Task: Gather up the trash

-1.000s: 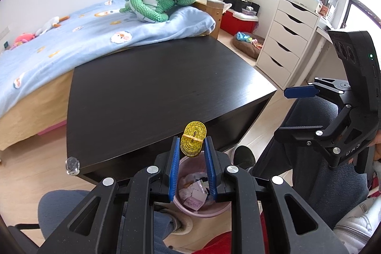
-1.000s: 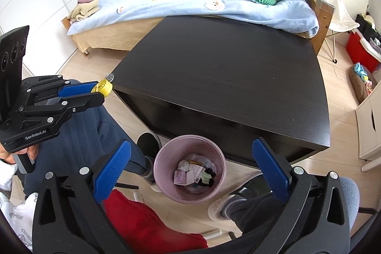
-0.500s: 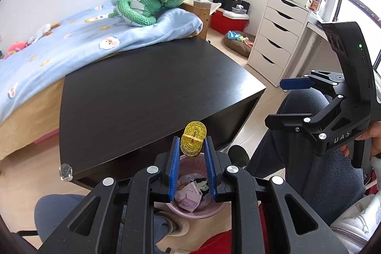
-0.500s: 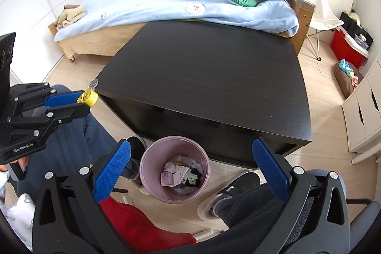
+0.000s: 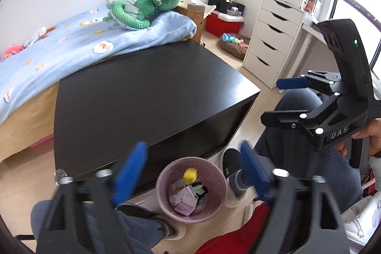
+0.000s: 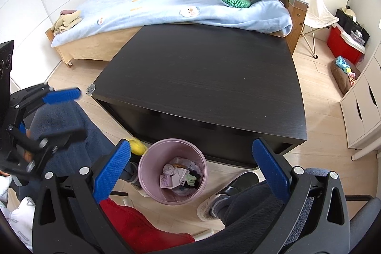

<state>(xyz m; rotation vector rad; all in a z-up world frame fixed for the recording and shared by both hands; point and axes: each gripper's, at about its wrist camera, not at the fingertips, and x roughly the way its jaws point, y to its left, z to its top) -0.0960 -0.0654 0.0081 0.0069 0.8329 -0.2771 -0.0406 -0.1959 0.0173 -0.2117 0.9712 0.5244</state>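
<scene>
the left gripper [image 5: 190, 175] had just sprung its jaws wide, nothing between them; the yellow roll [image 5: 190, 175], pinched a moment earlier, was dropping into the pink bin [image 5: 164, 204] at lower centre. the right gripper [image 6: 190, 168] gaped empty. table [image 5: 142, 97] looked bare.

We note a dark surface [image 6: 202, 77], bare-topped; on the wood floor [image 6: 316, 146] before it stands a pink bin [image 6: 147, 173].

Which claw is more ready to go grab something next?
Probably the right claw: it hangs wide open and empty. The left claw has just been opening, with its yellow roll dropping free towards the pink bin.
</scene>
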